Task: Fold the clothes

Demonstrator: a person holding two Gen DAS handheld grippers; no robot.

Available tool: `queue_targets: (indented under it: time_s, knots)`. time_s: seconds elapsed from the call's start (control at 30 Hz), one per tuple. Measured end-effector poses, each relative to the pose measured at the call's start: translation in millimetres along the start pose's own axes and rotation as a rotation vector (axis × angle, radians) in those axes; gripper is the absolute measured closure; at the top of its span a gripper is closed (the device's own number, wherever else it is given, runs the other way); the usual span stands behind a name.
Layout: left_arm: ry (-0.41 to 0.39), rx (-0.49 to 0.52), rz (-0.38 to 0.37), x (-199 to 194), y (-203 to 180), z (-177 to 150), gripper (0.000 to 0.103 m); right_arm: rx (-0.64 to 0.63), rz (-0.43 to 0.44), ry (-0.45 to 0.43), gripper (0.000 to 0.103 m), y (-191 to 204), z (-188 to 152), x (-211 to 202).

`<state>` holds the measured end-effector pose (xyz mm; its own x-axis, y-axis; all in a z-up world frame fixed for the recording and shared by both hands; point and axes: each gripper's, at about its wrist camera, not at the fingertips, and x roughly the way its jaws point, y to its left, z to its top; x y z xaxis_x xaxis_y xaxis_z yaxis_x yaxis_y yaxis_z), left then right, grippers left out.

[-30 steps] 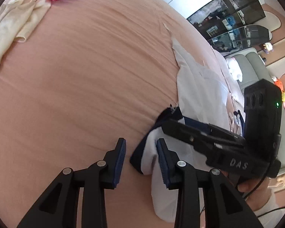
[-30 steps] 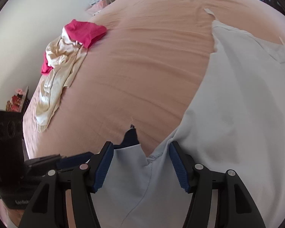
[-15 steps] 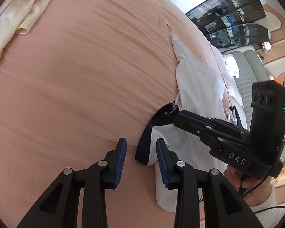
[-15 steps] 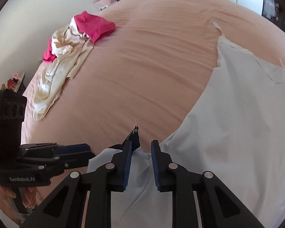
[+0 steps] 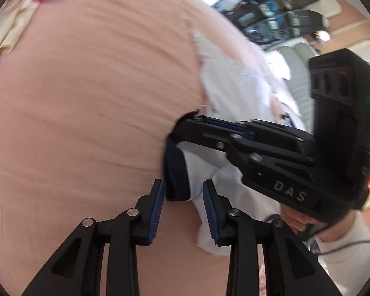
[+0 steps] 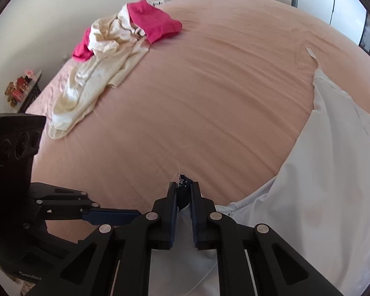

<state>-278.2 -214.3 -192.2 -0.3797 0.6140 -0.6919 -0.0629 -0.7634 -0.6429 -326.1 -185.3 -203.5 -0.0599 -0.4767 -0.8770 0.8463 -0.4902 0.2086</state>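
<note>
Right tongs (image 6: 183,198) pinched on navy cuff (image 5: 175,170) of white garment (image 6: 333,185); left tongs (image 5: 183,197) narrow, straddling that cuff's lower end, centre frame, not gripping

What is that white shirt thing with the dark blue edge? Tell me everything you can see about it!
The white garment looks like thin, soft cloth with a navy band along one end. It lies mostly flat on the peach bedsheet, at its right side. The right gripper has its jaws shut on the navy edge, lifting that corner. The left gripper is open, its jaws on either side of the same band.
</note>
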Motion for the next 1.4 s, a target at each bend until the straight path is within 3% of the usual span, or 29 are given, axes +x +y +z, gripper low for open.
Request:
queue_targets:
  time_s: [0.1,0.27,0.4,0.53,0.67,0.7,0.73,0.77,0.93,1.03,1.17,1.27,1.33,1.4]
  knots:
    - [-0.019,0.079,0.016,4,-17,-3,0.069,0.051,0.006,-0.085,0.095,-13,-14,-26]
    - [-0.025,-0.075,0.084,10,11,-3,0.07,0.122,-0.015,-0.143,0.096,-33,-42,-56]
    - [-0.109,-0.161,-0.032,0,18,1,0.069,0.102,-0.048,-0.118,0.096,-36,-53,-60]
    - [-0.084,-0.157,-0.114,16,7,7,0.067,0.086,-0.044,-0.109,0.096,-34,-61,-57]
    - [-0.059,-0.065,0.054,34,-7,5,0.067,0.08,-0.058,-0.112,0.096,-31,-56,-53]
    - [-0.061,-0.059,0.072,34,-9,3,0.074,0.08,-0.059,-0.114,0.096,-31,-53,-53]
    - [-0.063,-0.047,0.08,36,-10,3,0.094,0.08,-0.059,-0.116,0.096,-31,-50,-53]
    - [-0.073,-0.034,0.087,34,-10,2,0.097,0.08,-0.06,-0.118,0.096,-32,-46,-52]
    - [-0.214,-0.011,0.061,13,-11,1,0.098,0.078,-0.063,-0.129,0.096,-31,-29,-49]
    - [-0.278,-0.036,0.082,-3,-5,7,0.098,0.056,-0.05,-0.132,0.096,-23,-7,-41]
    - [-0.267,-0.122,0.114,-8,18,13,0.098,0.01,-0.022,-0.133,0.096,-6,21,-25]
    - [-0.226,-0.144,0.204,-11,24,11,0.097,-0.021,-0.075,-0.098,0.095,2,42,-4]
    - [-0.208,-0.108,0.349,-9,22,10,0.095,0.014,-0.144,-0.082,0.095,-3,49,2]
    - [-0.189,-0.112,0.417,-8,24,11,0.095,0.077,-0.133,-0.113,0.095,-11,48,-6]
